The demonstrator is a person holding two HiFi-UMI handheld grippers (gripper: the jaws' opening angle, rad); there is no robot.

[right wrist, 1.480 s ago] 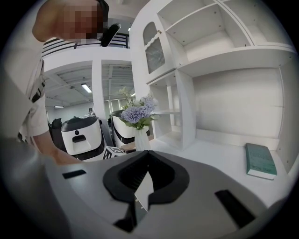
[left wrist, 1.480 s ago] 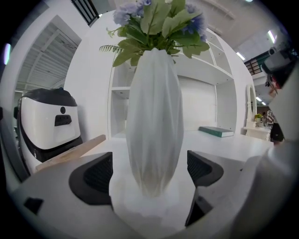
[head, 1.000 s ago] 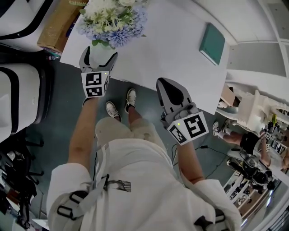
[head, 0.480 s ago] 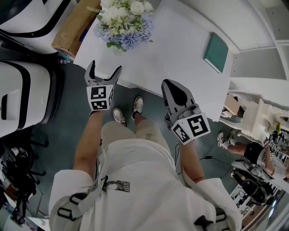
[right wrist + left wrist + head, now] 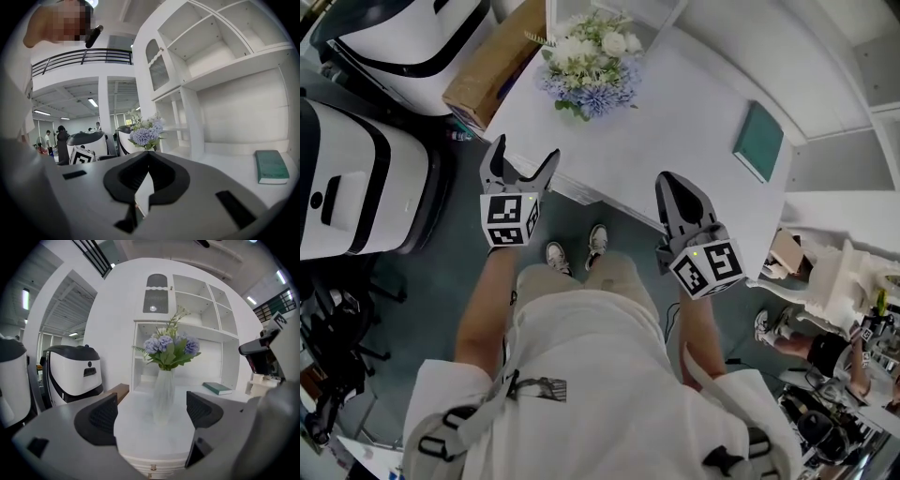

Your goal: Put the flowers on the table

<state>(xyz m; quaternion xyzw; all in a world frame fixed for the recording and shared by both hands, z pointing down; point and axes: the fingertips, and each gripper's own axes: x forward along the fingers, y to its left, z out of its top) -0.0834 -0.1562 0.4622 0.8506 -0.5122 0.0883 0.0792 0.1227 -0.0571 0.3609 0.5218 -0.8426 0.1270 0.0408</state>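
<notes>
Blue-white flowers (image 5: 592, 61) upright on table (image 5: 675, 103), beyond left gripper (image 5: 525, 148) spread fingers (image 5: 495, 155).

Setting: large indoor research or test hall with a mock domestic corner.

Evidence:
- white table (image 5: 694, 94) set against built-in white shelving (image 5: 225, 56)
- bulky white-and-black machines (image 5: 356, 178) on the dark floor (image 5: 441, 281) at left, with a cardboard box (image 5: 492, 75) just beside them
- railed mezzanine (image 5: 79, 57) and ceiling strip lights (image 5: 92, 102) far off
- people (image 5: 61, 135) standing in the far background
- cluttered equipment bench (image 5: 844, 291) at right
</notes>
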